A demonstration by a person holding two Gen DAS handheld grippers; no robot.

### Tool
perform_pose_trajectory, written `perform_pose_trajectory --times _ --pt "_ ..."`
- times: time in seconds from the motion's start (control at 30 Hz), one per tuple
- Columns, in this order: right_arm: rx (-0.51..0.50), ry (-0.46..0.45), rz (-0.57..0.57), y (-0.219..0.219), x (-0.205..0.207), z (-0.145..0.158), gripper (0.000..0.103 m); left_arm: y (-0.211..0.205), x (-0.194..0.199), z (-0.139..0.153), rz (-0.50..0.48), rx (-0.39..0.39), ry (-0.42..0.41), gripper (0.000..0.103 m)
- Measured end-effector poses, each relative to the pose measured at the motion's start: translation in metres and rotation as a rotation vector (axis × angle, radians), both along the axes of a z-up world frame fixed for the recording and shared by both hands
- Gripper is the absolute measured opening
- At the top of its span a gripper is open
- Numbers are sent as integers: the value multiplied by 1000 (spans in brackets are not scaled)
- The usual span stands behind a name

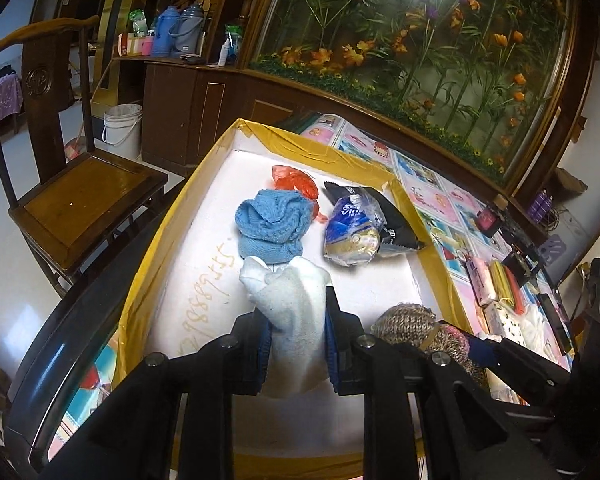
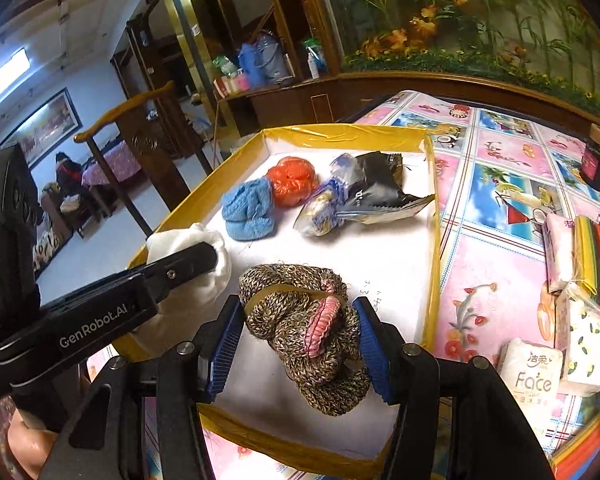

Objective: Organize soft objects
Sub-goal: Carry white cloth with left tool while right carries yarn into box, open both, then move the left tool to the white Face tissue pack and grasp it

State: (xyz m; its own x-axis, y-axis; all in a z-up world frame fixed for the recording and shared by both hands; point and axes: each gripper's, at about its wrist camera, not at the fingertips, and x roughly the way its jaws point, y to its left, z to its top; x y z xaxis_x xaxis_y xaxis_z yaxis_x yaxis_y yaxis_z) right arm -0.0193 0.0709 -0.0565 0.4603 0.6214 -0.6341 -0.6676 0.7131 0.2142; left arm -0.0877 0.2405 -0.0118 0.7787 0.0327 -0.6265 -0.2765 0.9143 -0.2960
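Observation:
A white box with a yellow taped rim (image 1: 320, 148) (image 2: 340, 136) lies on the table. My left gripper (image 1: 296, 308) is shut on a white sock (image 1: 288, 292) over the box's near left part; in the right wrist view it shows from the side, with the white sock (image 2: 180, 240) bulging around its fingers. My right gripper (image 2: 298, 308) is shut on a brown speckled knit sock bundle (image 2: 300, 320) (image 1: 408, 320) with a pink edge. Inside the box lie a blue knit sock (image 1: 272, 224) (image 2: 248, 208), an orange plastic bag (image 2: 294, 180), a crumpled blue-gold packet (image 1: 352, 232) and a black wrapper (image 2: 380, 188).
The table wears a flowered cloth (image 2: 500, 280). Tissue packs (image 2: 532, 380) and coloured bundles (image 2: 596, 264) lie at its right. A dark jar (image 2: 596, 160) stands far right. A wooden chair (image 1: 80, 192) and a white bucket (image 1: 122, 128) are left of the table.

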Motion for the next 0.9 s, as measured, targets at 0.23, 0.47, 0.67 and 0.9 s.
perform_pose_trajectory --times 0.23,0.47,0.67,0.9 --pt "-17 -4 7 0 1 -3 64 1 2 -2 -1 -17 7 41" --pt "-12 -29 20 -2 -7 3 64 0 0 0 1 -22 -13 46" --pt "12 -37 31 -8 -11 9 64 -2 -1 2 9 -17 -24 49" --pt "78 -43 -11 -40 -8 23 64 -4 -2 3 6 -22 -24 51"
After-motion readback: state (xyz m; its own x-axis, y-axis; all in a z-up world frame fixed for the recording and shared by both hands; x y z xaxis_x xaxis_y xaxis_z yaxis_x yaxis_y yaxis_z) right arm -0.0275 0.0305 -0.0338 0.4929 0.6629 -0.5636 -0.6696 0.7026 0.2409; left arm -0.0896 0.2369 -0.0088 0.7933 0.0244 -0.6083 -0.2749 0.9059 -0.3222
